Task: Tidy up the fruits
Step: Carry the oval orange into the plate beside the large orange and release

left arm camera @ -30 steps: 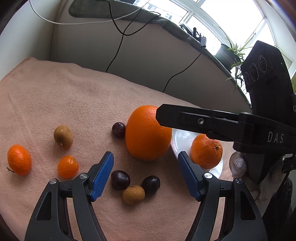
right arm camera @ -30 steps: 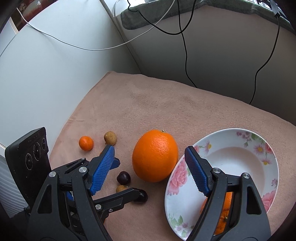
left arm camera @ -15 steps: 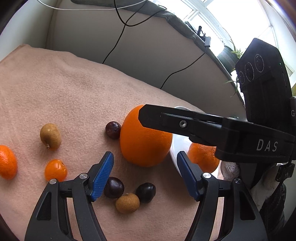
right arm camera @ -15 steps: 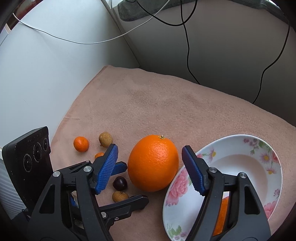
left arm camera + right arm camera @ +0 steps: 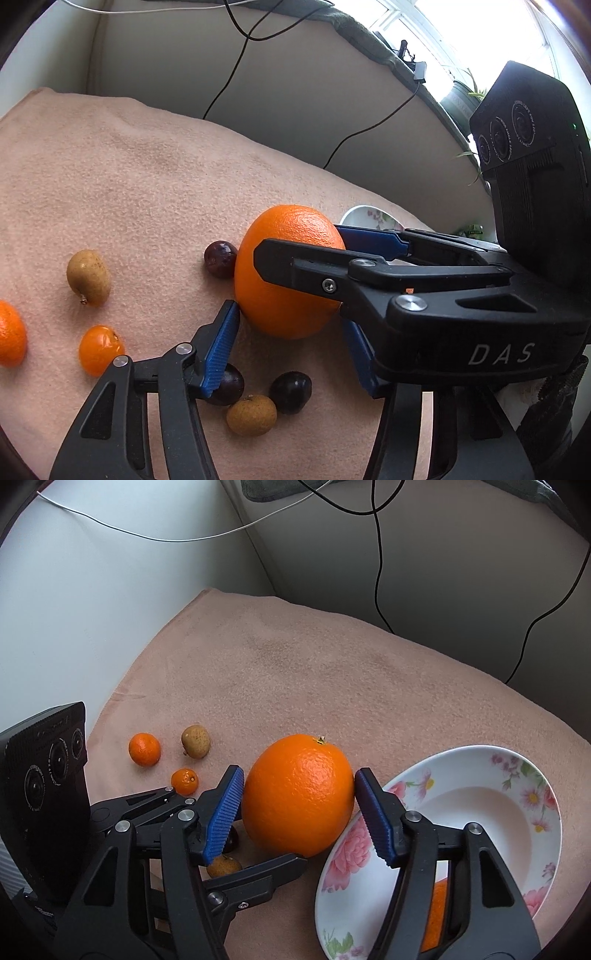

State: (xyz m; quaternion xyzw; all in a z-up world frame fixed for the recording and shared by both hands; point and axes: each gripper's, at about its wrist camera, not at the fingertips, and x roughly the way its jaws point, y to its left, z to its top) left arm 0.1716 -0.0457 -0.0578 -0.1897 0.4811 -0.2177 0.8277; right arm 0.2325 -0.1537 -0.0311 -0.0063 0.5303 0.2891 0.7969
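A big orange [image 5: 298, 794] sits on the pink cloth [image 5: 314, 672] beside a white floral bowl [image 5: 476, 812]. My right gripper [image 5: 299, 805] is open with its blue pads on either side of the orange, close to its skin. A smaller orange [image 5: 436, 915] lies in the bowl, mostly hidden by my right finger. In the left wrist view the big orange [image 5: 284, 273] is just ahead of my open, empty left gripper [image 5: 291, 347], with the right gripper's fingers [image 5: 306, 258] around it.
Small fruits lie left of the big orange: two mandarins [image 5: 99, 349] [image 5: 9, 339], brown longans [image 5: 88, 271] [image 5: 251, 413] and dark plums [image 5: 220, 258] [image 5: 290, 391] [image 5: 229, 384]. Cables hang down the wall behind. The cloth edge runs along the left wall.
My right gripper has moved forward and now straddles the big orange. My left gripper has moved forward toward the orange and small fruits.
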